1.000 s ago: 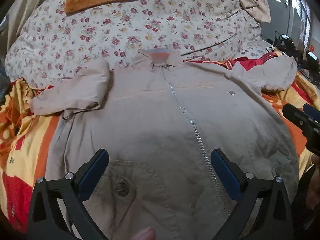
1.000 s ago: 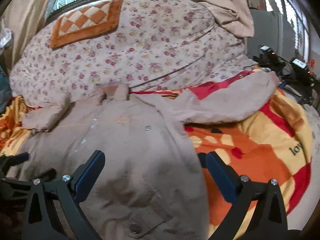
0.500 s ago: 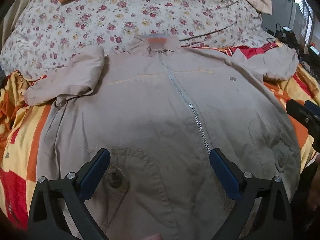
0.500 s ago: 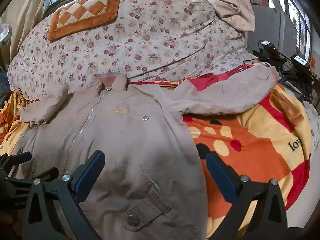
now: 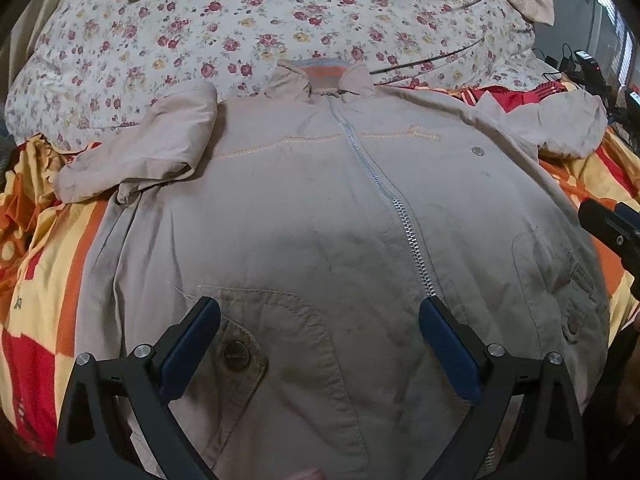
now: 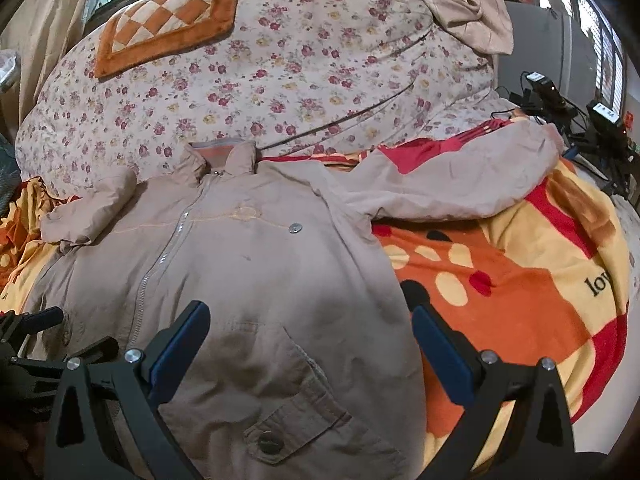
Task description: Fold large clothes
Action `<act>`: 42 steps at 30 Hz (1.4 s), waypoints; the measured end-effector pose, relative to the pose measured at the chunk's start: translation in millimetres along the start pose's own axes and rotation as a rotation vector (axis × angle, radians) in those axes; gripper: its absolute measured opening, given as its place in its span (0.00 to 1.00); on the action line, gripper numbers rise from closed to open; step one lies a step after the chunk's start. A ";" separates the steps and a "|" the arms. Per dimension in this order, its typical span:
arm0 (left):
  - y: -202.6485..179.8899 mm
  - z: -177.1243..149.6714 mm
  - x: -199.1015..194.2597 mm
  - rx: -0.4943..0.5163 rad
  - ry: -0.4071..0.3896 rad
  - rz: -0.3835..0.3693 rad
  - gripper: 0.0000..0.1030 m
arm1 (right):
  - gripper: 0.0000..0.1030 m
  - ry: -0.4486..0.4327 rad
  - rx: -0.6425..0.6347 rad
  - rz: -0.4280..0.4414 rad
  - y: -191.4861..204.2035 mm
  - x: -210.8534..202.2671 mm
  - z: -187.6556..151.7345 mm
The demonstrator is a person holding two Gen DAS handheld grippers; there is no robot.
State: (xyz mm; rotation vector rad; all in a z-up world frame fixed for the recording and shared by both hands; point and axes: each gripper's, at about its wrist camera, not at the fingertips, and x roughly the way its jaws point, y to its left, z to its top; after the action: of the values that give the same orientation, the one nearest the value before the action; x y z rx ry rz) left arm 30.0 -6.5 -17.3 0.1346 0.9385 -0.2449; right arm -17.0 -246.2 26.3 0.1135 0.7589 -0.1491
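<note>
— Where is the garment from where you sit?

— I see the beige jacket (image 5: pixel 304 208) spread front-up on the orange and yellow blanket (image 6: pixel 516 296), zipped shut, its collar (image 5: pixel 324 80) touching the floral duvet (image 5: pixel 280 20) heaped behind it; the zipper (image 5: pixel 384 196) runs down the middle of the chest; the sleeve on my left (image 5: pixel 152 148) is doubled back on itself beside the shoulder; the other sleeve (image 6: pixel 452 184) lies stretched out across the blanket, with a red garment (image 6: pixel 424 152) showing at its upper edge.

— And your grippers?

— My left gripper (image 5: pixel 320 320) hangs over the lower front of the jacket with its blue pads spread wide and nothing between them; a flap pocket with a snap button (image 5: pixel 236 354) sits just inside the left-hand pad; whether the pads touch the cloth I cannot tell; my right gripper (image 6: pixel 308 324) is likewise released, fingers wide apart; one pad stands over the jacket near its second pocket (image 6: pixel 288 412), the other over the blanket just past the jacket's side edge; in the left view the right gripper's black tip shows at the frame's right edge, beside the jacket's hem.

— Anything else on the bed?

— A checked orange cushion (image 6: pixel 168 28) lies on top of the duvet; some black devices with cables (image 6: pixel 580 120) stand beyond the blanket's far right side.
</note>
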 end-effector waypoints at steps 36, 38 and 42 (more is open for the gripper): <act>17.4 0.4 0.7 -0.081 -0.026 0.049 0.89 | 0.99 -0.002 -0.025 0.005 2.5 -0.3 -2.1; 16.8 0.0 2.6 -0.084 -0.018 0.061 0.89 | 0.99 -0.005 -0.028 0.004 2.3 -0.2 -1.9; 14.9 -0.2 3.4 -0.079 -0.014 0.070 0.89 | 0.99 -0.001 -0.028 0.002 2.4 0.9 -1.9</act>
State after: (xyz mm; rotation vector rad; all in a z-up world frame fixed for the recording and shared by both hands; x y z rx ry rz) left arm 35.8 7.4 -20.0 0.0929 0.9260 -0.1436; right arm -17.2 -243.7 24.4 0.0872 0.7600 -0.1370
